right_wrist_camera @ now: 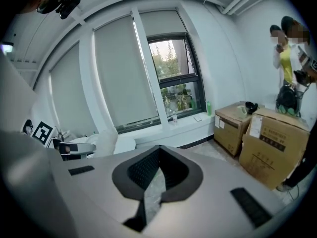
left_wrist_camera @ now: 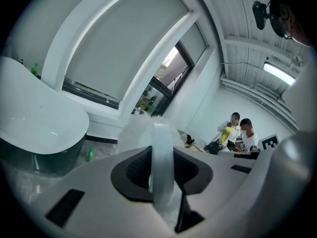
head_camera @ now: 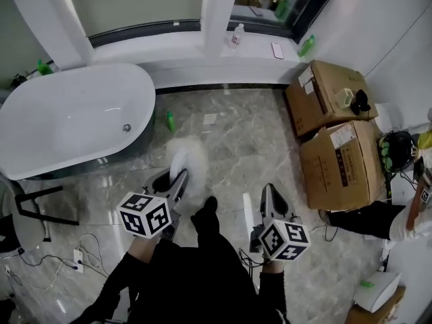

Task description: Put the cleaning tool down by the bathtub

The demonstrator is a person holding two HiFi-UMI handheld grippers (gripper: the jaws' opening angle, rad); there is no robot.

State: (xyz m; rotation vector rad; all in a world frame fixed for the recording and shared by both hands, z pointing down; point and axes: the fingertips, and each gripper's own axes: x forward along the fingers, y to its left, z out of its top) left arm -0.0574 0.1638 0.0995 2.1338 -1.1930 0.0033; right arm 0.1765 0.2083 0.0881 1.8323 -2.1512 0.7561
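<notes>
Holds the duster (head_camera: 188, 155) in the left gripper (head_camera: 177, 179), jaws clamped on its white handle (left_wrist_camera: 162, 162), with the fluffy head out in front, over the floor (head_camera: 236, 147), near the tub (head_camera: 67, 120) but apart from it. Has the right gripper (head_camera: 268, 193) with jaws together and nothing between them, well apart from the boxes (head_camera: 337, 157).

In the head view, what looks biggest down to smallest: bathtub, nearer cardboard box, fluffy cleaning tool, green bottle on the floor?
Bathtub, then nearer cardboard box, then cleaning tool, then green bottle.
</notes>
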